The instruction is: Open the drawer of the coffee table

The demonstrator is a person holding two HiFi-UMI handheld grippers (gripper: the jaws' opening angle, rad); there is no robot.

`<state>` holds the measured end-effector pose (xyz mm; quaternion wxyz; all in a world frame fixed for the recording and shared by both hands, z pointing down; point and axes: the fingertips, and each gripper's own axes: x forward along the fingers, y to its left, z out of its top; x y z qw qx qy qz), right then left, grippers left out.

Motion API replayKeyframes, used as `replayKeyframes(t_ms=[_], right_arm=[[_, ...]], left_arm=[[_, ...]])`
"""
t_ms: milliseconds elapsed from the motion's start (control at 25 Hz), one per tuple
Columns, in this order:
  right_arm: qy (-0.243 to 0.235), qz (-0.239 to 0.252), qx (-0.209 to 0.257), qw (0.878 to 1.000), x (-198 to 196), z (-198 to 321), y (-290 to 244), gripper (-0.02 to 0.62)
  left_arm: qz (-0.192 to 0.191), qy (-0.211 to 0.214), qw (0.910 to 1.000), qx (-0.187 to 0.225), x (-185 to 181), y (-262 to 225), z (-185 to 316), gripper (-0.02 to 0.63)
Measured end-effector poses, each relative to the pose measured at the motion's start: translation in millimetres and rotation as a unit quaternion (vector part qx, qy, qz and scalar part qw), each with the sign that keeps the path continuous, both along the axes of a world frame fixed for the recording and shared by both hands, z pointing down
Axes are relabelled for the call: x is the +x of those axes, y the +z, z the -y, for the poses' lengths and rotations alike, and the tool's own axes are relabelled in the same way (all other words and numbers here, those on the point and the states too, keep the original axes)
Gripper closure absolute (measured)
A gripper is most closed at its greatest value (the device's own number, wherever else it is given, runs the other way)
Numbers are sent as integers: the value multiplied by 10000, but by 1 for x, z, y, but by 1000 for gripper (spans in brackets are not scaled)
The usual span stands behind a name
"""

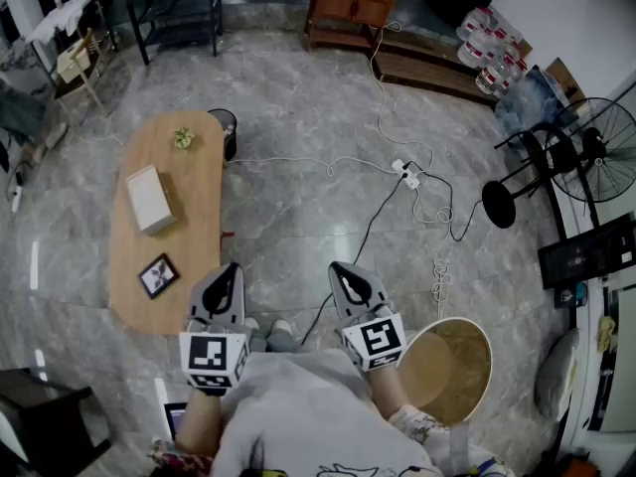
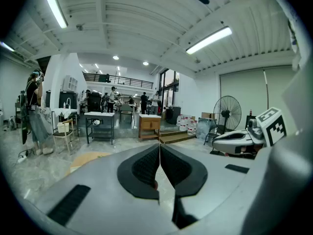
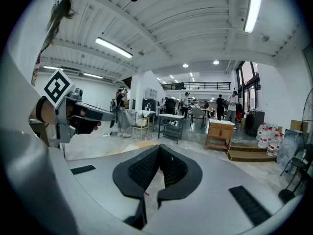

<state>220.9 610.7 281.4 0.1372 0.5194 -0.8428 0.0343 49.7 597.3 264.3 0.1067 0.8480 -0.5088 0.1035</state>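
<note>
Coffee table (image 1: 199, 207) lies near the left hand-held gripper (image 1: 231, 271) — it and the right hand-held gripper (image 1: 339, 270) both clenched, empty.

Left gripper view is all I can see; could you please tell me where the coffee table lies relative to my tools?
Observer: In the head view the wooden coffee table stands on the floor just left of the left tool.
Operator: What is on it, please?
Observer: A white box, a small framed picture and a small plant.
Operator: Is the right tool free?
Observer: Yes. The right tool has its jaws together, with nothing between them.
</note>
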Motion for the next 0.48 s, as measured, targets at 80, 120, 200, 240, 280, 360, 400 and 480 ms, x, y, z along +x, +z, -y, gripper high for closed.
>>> replayKeyframes(t_ms=[80,120,200,240,280,360,400,480], right_arm=[[-9,-13,42,10000,3,-1,-2,595],[-8,-3,66,10000,5,-2,-3,595],[0,74,114,9999,10,-2,-4,595],[12,146,129,9998,13,-2,-4,594],[29,222,136,9997,16,-2,-4,594],[31,349,146,9993,23,-3,-3,594],[31,415,147,9990,26,-4,-4,594],[52,549,131,9984,29,-3,-4,592]], left_arm=[[-6,13,10000,50,4,-2,-1,600],[-4,16,10000,64,5,-2,-2,600],[5,24,10000,69,9,-1,-2,600],[-1,36,10000,71,11,-1,-2,600],[-18,52,9999,85,13,-1,-2,600],[-52,84,9999,129,18,-3,-1,600],[-60,97,9998,138,20,-3,-1,600],[-82,124,9998,126,22,-4,2,598]])
